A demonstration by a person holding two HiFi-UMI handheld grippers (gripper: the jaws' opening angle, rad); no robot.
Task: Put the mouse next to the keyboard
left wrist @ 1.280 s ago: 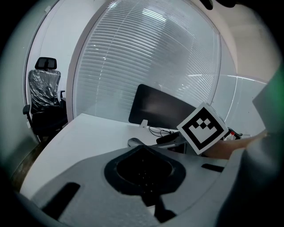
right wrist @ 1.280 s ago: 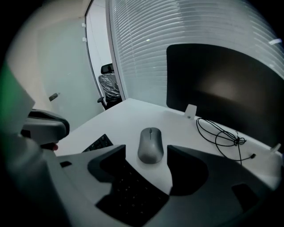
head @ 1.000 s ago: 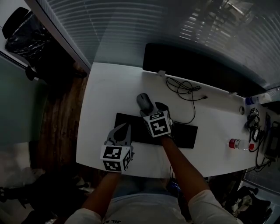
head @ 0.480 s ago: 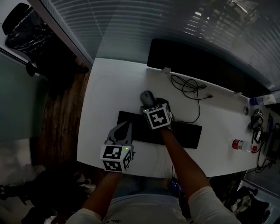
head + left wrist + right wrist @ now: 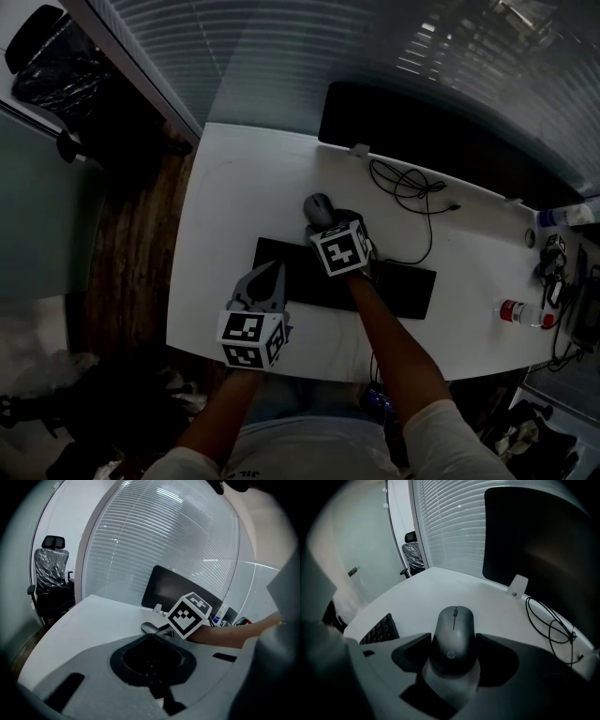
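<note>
From the head view, the white table (image 5: 234,197) has a black keyboard (image 5: 403,286) lying across the middle. The mouse (image 5: 317,203) is just behind the keyboard, on its far side. The right gripper (image 5: 324,221) is at the mouse, with its nose pointing away from the person. The left gripper (image 5: 266,278) is near the front edge of the table, by the left end of the keyboard, and has nothing in it. A black cable (image 5: 405,190) lies loose to the right of the mouse.

In the left gripper view, the two jaws are closed together with nothing between them. Far ahead you can see the mouse (image 5: 150,628) and the right gripper's marker cube (image 5: 190,616).

In the right gripper view, the jaws are squeezed on the two sides of the mouse (image 5: 454,630), near its back end. The keyboard (image 5: 382,627) shows low on the left. I cannot tell if the mouse is lifted or sitting on the table.

The mouse looks small, light and hard. Its top is round and smooth, so it could slip. The flat sides are the best place to hold it, and that is where the jaws are now. A soft, steady squeeze should be enough.
</note>
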